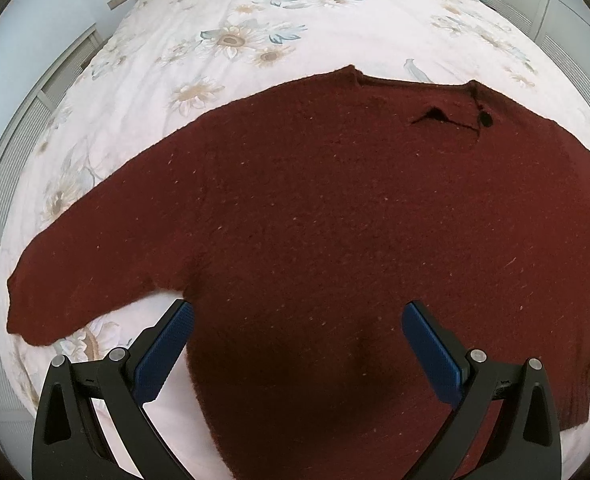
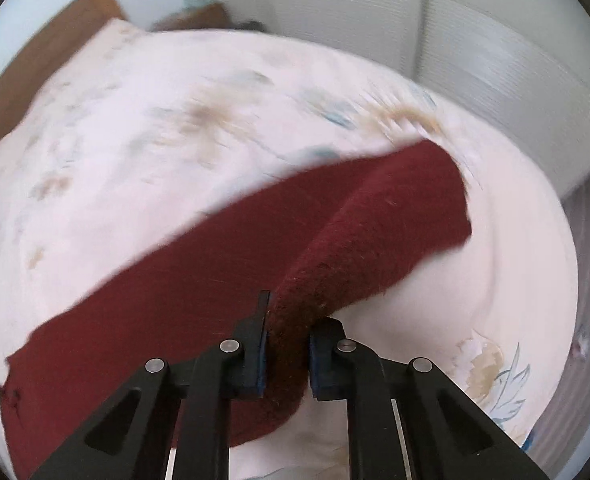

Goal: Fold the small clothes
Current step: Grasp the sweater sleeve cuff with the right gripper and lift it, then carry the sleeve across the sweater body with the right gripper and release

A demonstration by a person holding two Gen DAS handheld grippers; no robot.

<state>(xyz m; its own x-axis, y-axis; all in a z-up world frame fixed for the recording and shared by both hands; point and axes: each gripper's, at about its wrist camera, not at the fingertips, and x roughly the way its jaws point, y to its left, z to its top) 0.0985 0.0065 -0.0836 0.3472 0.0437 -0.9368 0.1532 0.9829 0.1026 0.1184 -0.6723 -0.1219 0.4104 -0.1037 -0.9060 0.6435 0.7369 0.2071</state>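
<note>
The left tool [image 1: 297, 326] hangs with its blue pads spread wide over the lower body of the dark red sweater [image 1: 335, 220], nothing pinched between them. The right tool [image 2: 287, 354] is clamped on a bunched fold of that sweater [image 2: 375, 220], lifting it off the bed [image 2: 135, 140]. The sweater lies spread on a floral bedspread [image 1: 235, 40]; pale louvred cupboard doors [image 1: 11, 152] flank the bed.
</note>
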